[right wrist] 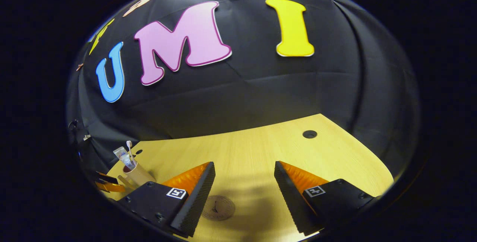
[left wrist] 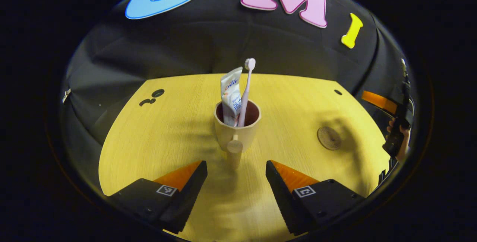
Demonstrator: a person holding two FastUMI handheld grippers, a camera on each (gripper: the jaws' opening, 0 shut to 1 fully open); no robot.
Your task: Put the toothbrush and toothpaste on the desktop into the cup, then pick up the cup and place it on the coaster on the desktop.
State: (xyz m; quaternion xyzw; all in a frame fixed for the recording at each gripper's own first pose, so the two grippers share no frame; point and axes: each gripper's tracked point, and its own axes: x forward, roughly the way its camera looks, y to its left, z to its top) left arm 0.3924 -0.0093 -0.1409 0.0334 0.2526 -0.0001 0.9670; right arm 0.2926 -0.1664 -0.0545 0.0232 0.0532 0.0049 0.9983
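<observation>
A beige cup (left wrist: 236, 127) stands upright on the yellow wooden desktop (left wrist: 179, 130), its handle (left wrist: 234, 152) pointing toward my left gripper (left wrist: 236, 167). A toothpaste tube (left wrist: 231, 95) and a pale pink toothbrush (left wrist: 246, 89) stand inside it. My left gripper is open, its fingers on either side of the handle, a little short of it. A round brown coaster (left wrist: 329, 138) lies flat to the right of the cup. My right gripper (right wrist: 244, 169) hangs open just above the coaster (right wrist: 218, 207). The cup (right wrist: 137, 175) sits far left in the right gripper view.
Small dark holes (left wrist: 157, 93) mark the desktop at the back left, and another hole (left wrist: 338, 92) at the back right. A hand holding the other gripper (left wrist: 398, 123) appears at the right edge of the left gripper view. Black cloth walls the booth behind.
</observation>
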